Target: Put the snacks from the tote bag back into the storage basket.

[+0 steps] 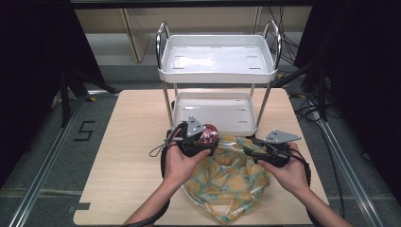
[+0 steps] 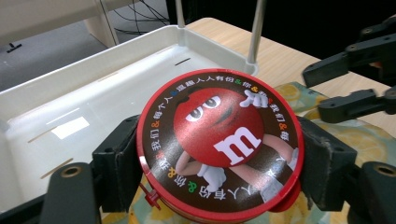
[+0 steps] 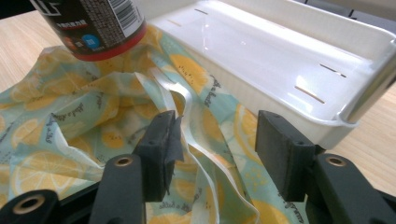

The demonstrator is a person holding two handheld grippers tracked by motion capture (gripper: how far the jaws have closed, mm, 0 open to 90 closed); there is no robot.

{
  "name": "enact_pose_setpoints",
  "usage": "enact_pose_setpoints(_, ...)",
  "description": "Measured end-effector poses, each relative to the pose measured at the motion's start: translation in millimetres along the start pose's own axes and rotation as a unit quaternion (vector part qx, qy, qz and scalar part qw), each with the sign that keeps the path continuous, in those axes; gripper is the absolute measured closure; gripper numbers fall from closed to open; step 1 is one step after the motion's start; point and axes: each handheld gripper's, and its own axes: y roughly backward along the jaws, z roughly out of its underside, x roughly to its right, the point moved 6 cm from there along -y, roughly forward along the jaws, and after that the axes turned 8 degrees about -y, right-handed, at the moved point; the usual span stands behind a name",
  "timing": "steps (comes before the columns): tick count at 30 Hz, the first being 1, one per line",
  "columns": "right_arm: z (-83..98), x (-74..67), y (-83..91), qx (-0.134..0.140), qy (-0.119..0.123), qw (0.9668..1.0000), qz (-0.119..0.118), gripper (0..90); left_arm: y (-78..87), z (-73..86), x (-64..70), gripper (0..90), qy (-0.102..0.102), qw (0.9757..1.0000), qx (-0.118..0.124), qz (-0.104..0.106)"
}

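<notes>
Nearest the person, a lemon-print cloth bag [image 1: 226, 176] lies crumpled on the wooden table [image 1: 123, 161], just in front of the white cart [image 1: 215, 113]. The right gripper [image 3: 219, 149] rests over the bag's rim; its jaws stand apart, one pad touching a white strap [image 3: 187, 100] of the bag while the other is clear, so the fabric is not pinched. In the high view this right gripper [image 1: 257, 150] sits at the bag's right edge, near the cart's lower tray [image 1: 246, 124].

The left gripper [image 2: 219, 154] is clamped on a round candy tin [image 2: 219, 144] with a red lid, its pads pressing on the tin's two sides. The tin hangs above the bag's far rim, right at the near edge of the lower tray; the high view shows it [image 1: 208, 137] in the same spot.

The step in hand looks like moving the tin out of the bag onto the cart. The next move probably calls for carrying the tin forward over the tray's raised lip and setting it flat on the tray floor before the jaws let go.

In the way stand the cart's thin chrome posts [image 1: 166, 106] on either side of the tray, and the upper tray [image 1: 217, 59] overhead, which limits how high the tin can travel. The loose strap could snag the right gripper.
</notes>
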Motion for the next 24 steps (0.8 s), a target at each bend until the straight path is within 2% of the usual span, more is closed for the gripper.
enact_pose_setpoints(1,0.5,-2.8,4.1,-0.005,-0.013,0.9999,0.000,48.8,-0.6,0.9,-1.9,25.4,0.003,1.0000,0.001,-0.002)
enact_pose_setpoints(2,-2.1,0.4,3.4,0.009,0.010,0.9999,0.002,48.7,-1.0,1.3,-2.8,25.4,0.002,1.0000,0.001,-0.003)
enact_pose_setpoints(3,-0.5,-4.1,5.2,0.001,-0.012,0.9999,0.002,48.6,-0.9,1.8,-3.8,25.4,0.001,1.0000,-0.001,-0.002)
enact_pose_setpoints(4,-2.1,-3.4,5.3,0.008,-0.003,1.0000,0.002,48.4,-0.8,2.3,-5.1,25.4,0.003,1.0000,-0.002,-0.005)
enact_pose_setpoints(8,-2.5,-4.3,6.8,0.006,-0.004,1.0000,0.001,48.0,-0.2,2.3,-9.6,25.4,0.003,0.9999,-0.001,-0.012)
enact_pose_setpoints(9,-0.9,-6.8,7.3,0.005,-0.012,0.9999,-0.002,47.8,0.0,1.9,-10.7,25.4,0.008,0.9999,0.001,-0.011)
enact_pose_setpoints(10,-2.1,-3.8,5.9,0.016,0.011,0.9998,-0.002,47.6,0.8,0.9,-13.0,25.4,0.010,0.9998,0.003,-0.020)
enact_pose_setpoints(11,0.2,-6.8,7.4,0.009,-0.007,0.9999,-0.003,47.5,1.0,0.7,-14.2,25.4,0.007,0.9997,0.003,-0.021)
enact_pose_setpoints(12,-0.3,-4.6,7.5,0.012,0.009,0.9999,-0.006,47.5,1.0,0.8,-14.6,25.4,0.011,0.9997,0.003,-0.022)
enact_pose_setpoints(13,1.1,-5.9,9.0,0.010,0.000,0.9999,-0.004,47.4,1.1,1.3,-15.5,25.4,0.011,0.9997,0.001,-0.022)
enact_pose_setpoints(15,2.4,-5.2,11.2,0.011,0.000,0.9999,-0.003,47.2,1.1,2.0,-16.1,25.4,0.014,0.9996,0.001,-0.023)
enact_pose_setpoints(17,3.6,-4.9,12.5,0.011,-0.003,0.9999,-0.003,47.0,1.1,3.8,-18.9,25.4,0.004,0.9997,-0.005,-0.023)
enact_pose_setpoints(18,4.9,-6.2,12.9,0.012,-0.014,0.9998,-0.003,47.0,1.0,4.1,-19.4,25.4,0.005,0.9996,-0.006,-0.026)
enact_pose_setpoints(19,4.4,-3.3,13.1,0.014,0.004,0.9999,-0.004,46.9,0.6,4.3,-19.7,25.4,0.006,0.9996,-0.006,-0.027)
enact_pose_setpoints(20,4.6,-2.4,13.0,0.018,0.009,0.9998,-0.004,46.9,0.6,4.3,-19.7,25.4,0.006,0.9996,-0.006,-0.027)
enact_pose_setpoints(21,6.9,-4.8,14.3,0.011,-0.010,0.9999,-0.002,46.8,0.4,4.6,-20.5,25.4,0.005,0.9996,-0.007,-0.027)
enact_pose_setpoints(24,8.0,-4.8,15.1,0.012,-0.009,0.9999,-0.003,46.6,-0.4,3.5,-20.5,25.4,0.012,0.9995,-0.001,-0.029)
